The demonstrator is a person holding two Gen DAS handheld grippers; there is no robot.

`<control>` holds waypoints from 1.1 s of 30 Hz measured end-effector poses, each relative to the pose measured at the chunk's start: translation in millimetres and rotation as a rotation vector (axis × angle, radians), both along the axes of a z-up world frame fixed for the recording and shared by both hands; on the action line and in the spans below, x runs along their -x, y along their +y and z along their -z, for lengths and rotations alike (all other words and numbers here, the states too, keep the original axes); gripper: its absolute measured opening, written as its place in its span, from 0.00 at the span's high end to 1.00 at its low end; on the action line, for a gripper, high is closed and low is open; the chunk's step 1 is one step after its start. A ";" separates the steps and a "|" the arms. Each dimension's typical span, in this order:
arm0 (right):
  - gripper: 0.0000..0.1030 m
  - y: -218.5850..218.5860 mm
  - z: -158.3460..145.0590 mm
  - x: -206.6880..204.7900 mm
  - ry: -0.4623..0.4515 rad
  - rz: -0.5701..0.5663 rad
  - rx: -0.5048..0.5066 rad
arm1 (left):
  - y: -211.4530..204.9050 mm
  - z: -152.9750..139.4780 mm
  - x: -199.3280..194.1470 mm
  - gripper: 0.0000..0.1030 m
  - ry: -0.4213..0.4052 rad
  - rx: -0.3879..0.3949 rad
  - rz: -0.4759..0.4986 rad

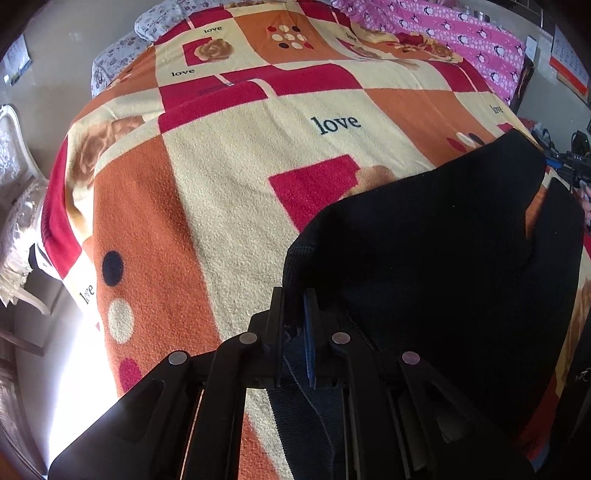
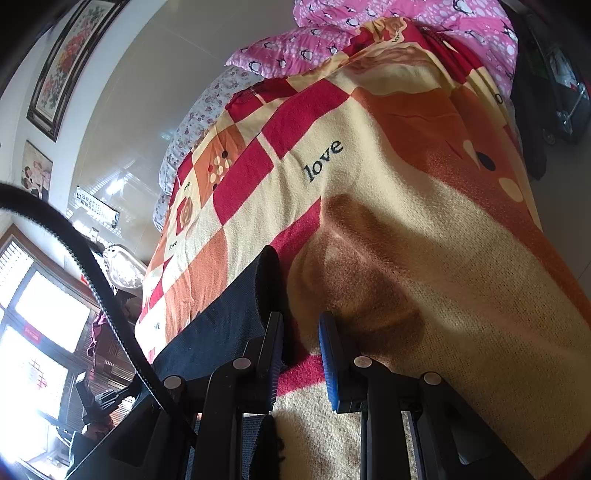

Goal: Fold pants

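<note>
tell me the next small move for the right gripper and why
Probably shift the right gripper slightly left and close it on the pants. Its jaws stand open over the blanket, with the dark fabric edge beside its left finger rather than between them, while the left gripper is already shut on the pants.

Left gripper pinching the edge of black pants over a patterned blanket

The left gripper (image 1: 294, 306) is clamping its narrow jaws on a ribbed edge of the black pants (image 1: 436, 251), which are lying bunched across the right side of the orange, red and cream "love" blanket (image 1: 229, 192); a pink penguin-print quilt (image 1: 461, 33) is showing at the far end.
</note>
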State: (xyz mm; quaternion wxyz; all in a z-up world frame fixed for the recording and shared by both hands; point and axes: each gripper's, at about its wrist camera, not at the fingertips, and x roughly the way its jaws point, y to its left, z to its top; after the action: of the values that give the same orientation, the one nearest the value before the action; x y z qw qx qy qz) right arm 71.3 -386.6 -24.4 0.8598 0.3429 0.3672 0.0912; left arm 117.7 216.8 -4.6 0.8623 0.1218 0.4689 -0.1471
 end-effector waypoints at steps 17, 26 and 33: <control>0.82 0.0 0.4 -0.6 -0.006 -0.004 -0.005 | 24.6 14.4 -23.7 0.72 0.018 0.087 -0.089; 0.82 0.1 0.5 -0.9 -0.012 -0.008 -0.012 | 5.1 -10.2 6.1 0.91 -0.106 0.023 -0.086; 0.75 -4.1 -17.9 -16.5 0.026 -0.046 -0.035 | -14.1 -37.7 33.8 0.91 -0.250 -0.081 -0.109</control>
State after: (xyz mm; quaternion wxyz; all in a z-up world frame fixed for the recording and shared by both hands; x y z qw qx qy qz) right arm 87.7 -390.7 -6.5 0.8465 0.3507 0.3842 0.1129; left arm 83.9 202.7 33.1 0.9152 0.1484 0.3692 -0.0646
